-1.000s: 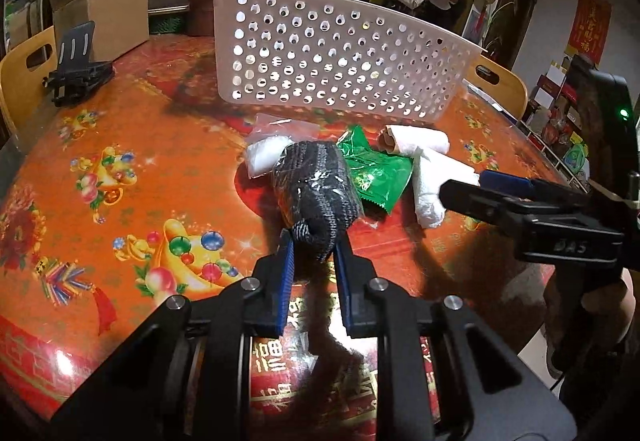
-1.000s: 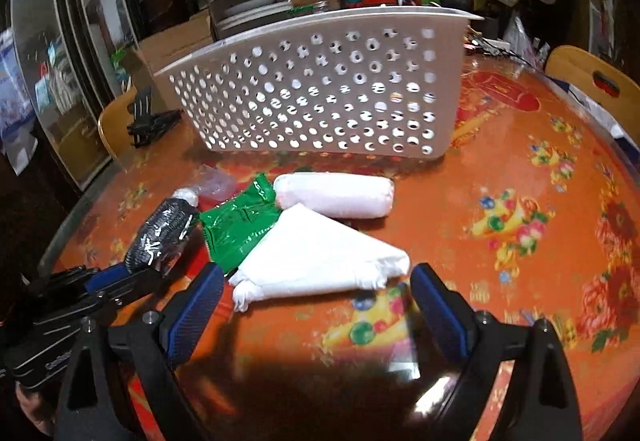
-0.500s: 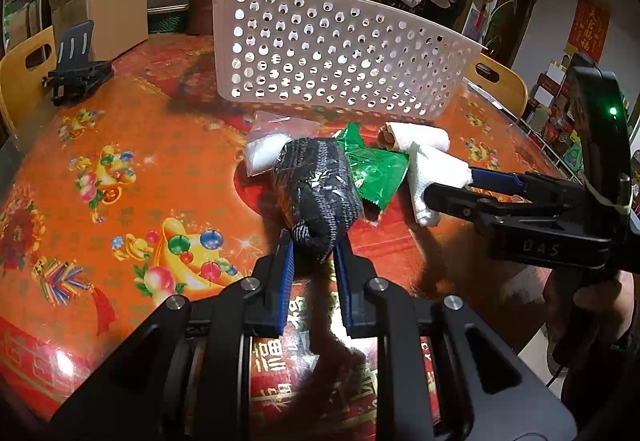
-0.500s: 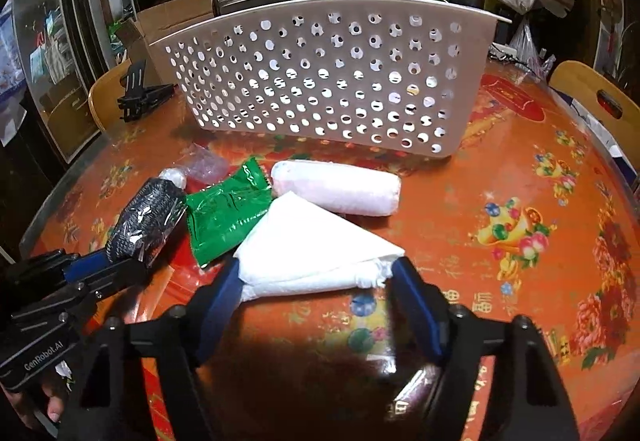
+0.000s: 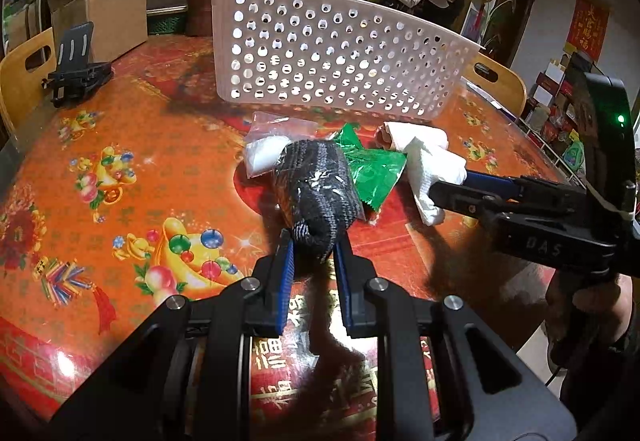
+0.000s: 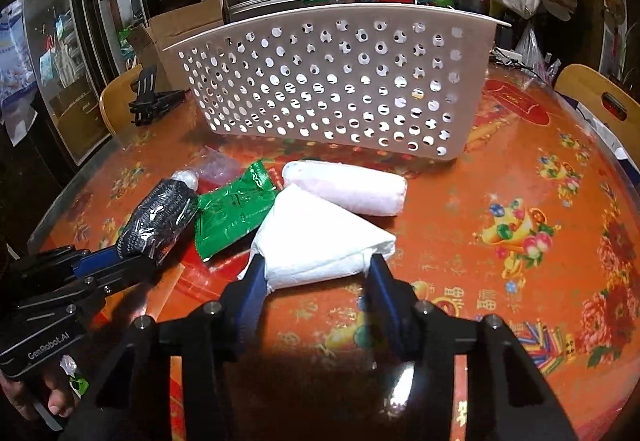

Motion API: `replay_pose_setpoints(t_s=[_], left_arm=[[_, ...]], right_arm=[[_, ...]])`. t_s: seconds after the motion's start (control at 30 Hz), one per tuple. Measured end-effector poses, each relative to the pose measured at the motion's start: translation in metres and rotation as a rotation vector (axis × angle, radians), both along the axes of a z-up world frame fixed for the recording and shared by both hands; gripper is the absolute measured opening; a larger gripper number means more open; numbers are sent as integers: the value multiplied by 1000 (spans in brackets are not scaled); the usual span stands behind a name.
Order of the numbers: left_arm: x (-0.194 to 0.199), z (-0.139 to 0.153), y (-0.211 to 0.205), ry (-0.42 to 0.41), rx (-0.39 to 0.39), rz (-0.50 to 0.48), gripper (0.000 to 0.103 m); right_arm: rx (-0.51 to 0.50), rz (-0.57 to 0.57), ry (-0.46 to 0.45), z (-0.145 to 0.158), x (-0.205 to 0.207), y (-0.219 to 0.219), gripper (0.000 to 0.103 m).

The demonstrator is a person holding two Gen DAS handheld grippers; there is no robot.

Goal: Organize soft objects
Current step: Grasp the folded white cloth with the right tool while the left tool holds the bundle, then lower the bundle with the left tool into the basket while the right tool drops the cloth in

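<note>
Basket stands straight ahead past the pile, bare table to its right. Right gripper straddles the folded white cloth, long axis crosswise, pads touching both ends; squeeze looks unfinished. Left gripper pinches the wrapped dark roll, axis pointing basketward.

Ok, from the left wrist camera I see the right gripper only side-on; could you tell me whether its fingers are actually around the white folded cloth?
Observer: Yes. In the right wrist view the right gripper has one finger at each end of the folded white cloth, both touching it.
Operator: Thank you. Is the cloth apart from the rolled towel?
Observer: Its far tip reaches the rolled towel, lying lengthwise before the basket; contact I cannot tell.
</note>
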State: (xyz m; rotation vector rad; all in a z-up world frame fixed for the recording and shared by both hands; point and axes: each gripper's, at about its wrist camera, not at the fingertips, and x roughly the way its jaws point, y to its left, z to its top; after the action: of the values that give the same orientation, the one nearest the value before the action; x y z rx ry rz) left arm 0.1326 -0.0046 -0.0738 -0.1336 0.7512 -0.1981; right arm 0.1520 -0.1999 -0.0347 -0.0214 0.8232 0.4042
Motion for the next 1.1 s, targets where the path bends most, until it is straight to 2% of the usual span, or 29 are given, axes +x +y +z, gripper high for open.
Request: replay_pose_setpoints(t_s=[0.27, 0.73, 1.1], left_arm=[[-10, 11, -3, -42, 1, -10, 17], [-30, 36, -2, -112, -6, -12, 10], [-35, 73, 1, -184, -3, -8, 10]], right_arm=[[18, -22, -36, 12, -11, -11, 50], [49, -45, -78, 29, -23, -29, 50], [76, -45, -114, 45, -29, -38, 50]])
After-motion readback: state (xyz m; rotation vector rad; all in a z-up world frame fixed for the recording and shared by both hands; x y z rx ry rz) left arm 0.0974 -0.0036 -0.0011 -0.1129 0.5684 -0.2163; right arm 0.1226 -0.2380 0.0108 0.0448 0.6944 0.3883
